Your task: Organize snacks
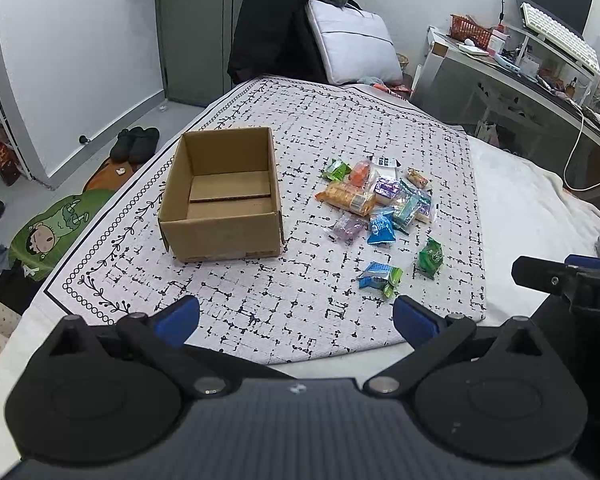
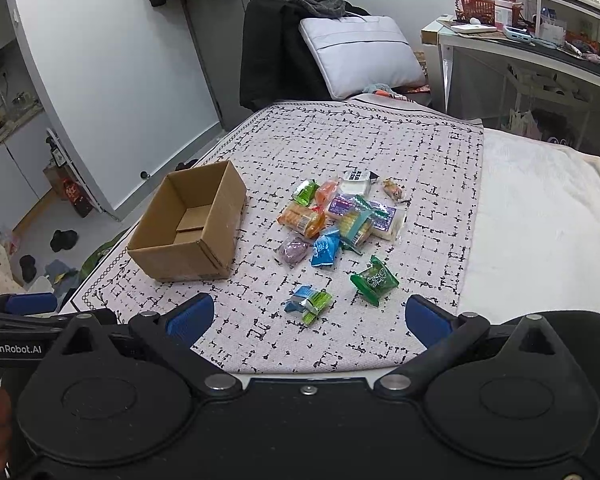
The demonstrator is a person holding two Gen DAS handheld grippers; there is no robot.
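An open, empty cardboard box (image 1: 224,200) (image 2: 188,226) stands on a patterned cloth (image 1: 300,312) (image 2: 340,340) spread over a bed. To its right lies a pile of several snack packets (image 1: 380,200) (image 2: 340,216). A green packet (image 1: 431,258) (image 2: 374,280) and a blue-and-green packet (image 1: 380,278) (image 2: 309,302) lie apart, nearer to me. My left gripper (image 1: 296,320) hovers open over the cloth's near edge, holding nothing. My right gripper (image 2: 310,320) is open too, just short of the blue-and-green packet, and its tip (image 1: 556,276) shows at the right of the left wrist view.
A white pillow (image 1: 356,44) (image 2: 364,52) and a dark jacket on a chair (image 1: 268,28) (image 2: 276,48) stand beyond the bed's far end. A cluttered desk (image 1: 540,76) (image 2: 532,56) runs along the right. Shoes (image 1: 136,144) and a green mat (image 1: 56,228) lie on the floor at left.
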